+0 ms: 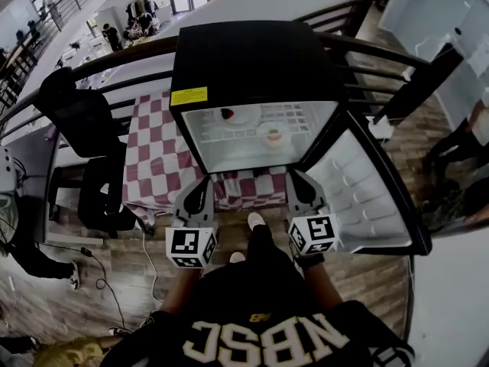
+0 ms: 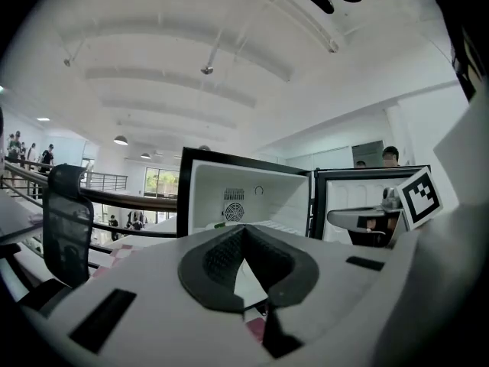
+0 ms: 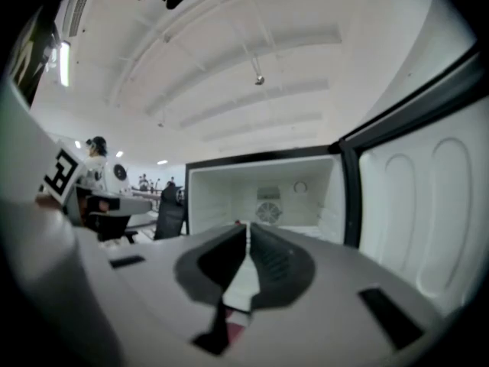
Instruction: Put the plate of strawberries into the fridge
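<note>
Left gripper (image 1: pixel 205 182), right gripper (image 1: pixel 295 176), open fridge (image 1: pixel 252 67)

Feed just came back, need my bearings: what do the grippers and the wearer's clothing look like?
The left gripper and right gripper are matching light grey tapered shells with dark ribbed pads. Each carries a white cube with black square markers. The person wears a black top with pale lettering.

In the head view the fridge (image 1: pixel 252 60) stands at centre on the surface (image 1: pixel 157 155), its door (image 1: pixel 367 193) swung out toward 4 o'clock. On the shelf inside, a plate (image 1: pixel 237 116) lies at 11 o'clock of a second dish (image 1: pixel 273 137). A chair (image 1: pixel 80 117) stands at 9 o'clock. Before the opening, at 6 o'clock, are the left gripper (image 1: pixel 205 183) and the right gripper (image 1: pixel 296 177), side by side.
</note>
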`<state>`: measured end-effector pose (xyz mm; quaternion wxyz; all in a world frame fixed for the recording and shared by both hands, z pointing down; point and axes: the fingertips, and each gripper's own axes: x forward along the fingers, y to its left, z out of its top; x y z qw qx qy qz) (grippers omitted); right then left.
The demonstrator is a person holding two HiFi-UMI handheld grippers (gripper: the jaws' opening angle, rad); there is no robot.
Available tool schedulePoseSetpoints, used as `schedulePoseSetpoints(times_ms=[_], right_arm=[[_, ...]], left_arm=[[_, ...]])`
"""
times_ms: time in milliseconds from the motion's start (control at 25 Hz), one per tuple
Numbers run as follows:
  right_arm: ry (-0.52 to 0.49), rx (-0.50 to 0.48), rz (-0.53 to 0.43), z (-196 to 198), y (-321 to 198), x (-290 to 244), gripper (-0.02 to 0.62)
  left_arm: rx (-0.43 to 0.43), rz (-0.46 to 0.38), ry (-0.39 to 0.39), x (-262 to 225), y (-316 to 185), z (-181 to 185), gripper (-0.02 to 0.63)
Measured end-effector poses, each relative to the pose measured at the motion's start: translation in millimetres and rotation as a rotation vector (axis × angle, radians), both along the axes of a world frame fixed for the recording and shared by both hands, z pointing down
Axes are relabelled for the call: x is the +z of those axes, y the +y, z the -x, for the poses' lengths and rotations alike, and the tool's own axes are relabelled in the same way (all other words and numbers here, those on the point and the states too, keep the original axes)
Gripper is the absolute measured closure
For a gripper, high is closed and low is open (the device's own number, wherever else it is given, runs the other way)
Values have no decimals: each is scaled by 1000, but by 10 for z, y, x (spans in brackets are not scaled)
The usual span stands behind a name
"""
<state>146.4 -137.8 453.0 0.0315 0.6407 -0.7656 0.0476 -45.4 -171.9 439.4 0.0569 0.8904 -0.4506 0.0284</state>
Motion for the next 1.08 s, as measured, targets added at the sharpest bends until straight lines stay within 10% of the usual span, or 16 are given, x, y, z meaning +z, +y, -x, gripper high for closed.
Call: schedulePoseSetpoints(times_ms=[1080], right_arm=[[55,9,22,225,563,107,568]], left_arm=[[-72,-9,23,194,511,575,586]])
